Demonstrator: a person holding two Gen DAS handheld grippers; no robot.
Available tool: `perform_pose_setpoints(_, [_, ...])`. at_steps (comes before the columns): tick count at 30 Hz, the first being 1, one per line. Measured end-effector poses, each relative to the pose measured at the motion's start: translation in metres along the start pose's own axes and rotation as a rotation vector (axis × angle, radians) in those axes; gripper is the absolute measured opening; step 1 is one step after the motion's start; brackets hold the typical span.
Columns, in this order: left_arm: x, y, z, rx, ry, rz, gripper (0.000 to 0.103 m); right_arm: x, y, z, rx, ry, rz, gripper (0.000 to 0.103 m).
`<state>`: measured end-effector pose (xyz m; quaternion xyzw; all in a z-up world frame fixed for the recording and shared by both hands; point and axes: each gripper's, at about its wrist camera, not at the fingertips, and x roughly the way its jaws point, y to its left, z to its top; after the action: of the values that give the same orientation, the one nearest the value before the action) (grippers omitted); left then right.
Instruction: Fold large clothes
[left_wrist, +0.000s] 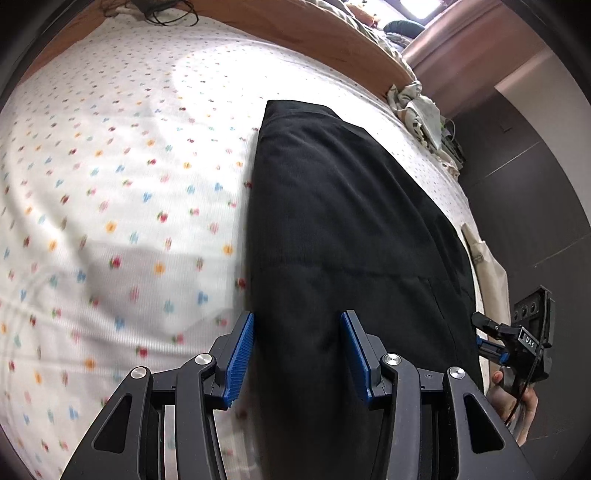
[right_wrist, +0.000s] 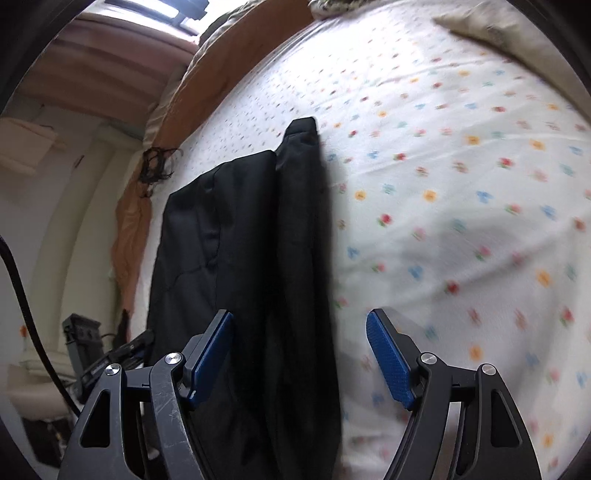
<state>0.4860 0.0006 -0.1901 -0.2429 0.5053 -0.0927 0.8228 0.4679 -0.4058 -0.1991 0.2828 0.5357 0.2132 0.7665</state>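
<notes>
A black garment (left_wrist: 351, 229) lies folded into a long strip on the bed's white flowered sheet (left_wrist: 110, 166). My left gripper (left_wrist: 297, 315) hovers over the strip's near end by its left edge. Its blue pads (left_wrist: 242, 354) stand apart and grip nothing. In the right wrist view the same garment (right_wrist: 258, 240) shows two overlapping layers. My right gripper (right_wrist: 299, 314) is open wide above its right edge and holds nothing. That right gripper (left_wrist: 495, 332) also appears at the bed's right side with a hand (left_wrist: 517, 402) on it. The left gripper (right_wrist: 122, 350) shows at lower left.
An orange blanket (left_wrist: 295, 22) borders the far side of the bed, with a black cord tangle (right_wrist: 157, 166) on it. Crumpled patterned cloth (left_wrist: 424, 114) lies at the far right corner. A beige cloth (left_wrist: 491, 266) hangs at the right edge. Dark panels (left_wrist: 535, 184) stand beyond.
</notes>
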Motion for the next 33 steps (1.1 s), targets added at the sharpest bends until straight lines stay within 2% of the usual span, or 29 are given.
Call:
perform_pose_setpoints(10, [0.027, 0.005, 0.041, -0.022, 0.013, 0.011, 0.051, 0.041, 0.013, 0.038, -0.024, 0.082, 0.099, 0.075])
perform_pose_setpoints(18, [0.049, 0.003, 0.077, -0.032, 0.032, 0.04, 0.054, 0.067, 0.016, 0.061, 0.052, 0.127, 0.178, 0.073])
perform_pose_setpoints(19, [0.05, 0.001, 0.078, -0.021, 0.034, 0.054, 0.053, 0.068, 0.016, 0.062, 0.069, 0.129, 0.176, 0.069])
perform_pose_setpoints(21, [0.049, -0.007, 0.079, 0.002, 0.033, 0.083, 0.049, 0.07, 0.012, 0.061, 0.102, 0.14, 0.164, 0.042])
perform_pose_setpoints(23, [0.044, -0.013, 0.078, 0.011, 0.022, 0.087, 0.034, 0.07, 0.012, 0.057, 0.115, 0.135, 0.163, 0.031])
perform_pose_setpoints(24, [0.041, -0.015, 0.078, 0.015, 0.017, 0.089, 0.032, 0.067, 0.016, 0.055, 0.1, 0.124, 0.153, 0.024])
perform_pose_setpoints(26, [0.03, -0.022, 0.078, 0.027, -0.005, 0.092, 0.024, 0.058, 0.029, 0.053, 0.061, 0.094, 0.134, 0.019])
perform_pose_setpoints(33, [-0.023, -0.043, 0.067, 0.052, -0.1, 0.048, 0.019, 0.007, 0.086, 0.045, -0.081, -0.003, 0.082, 0.014])
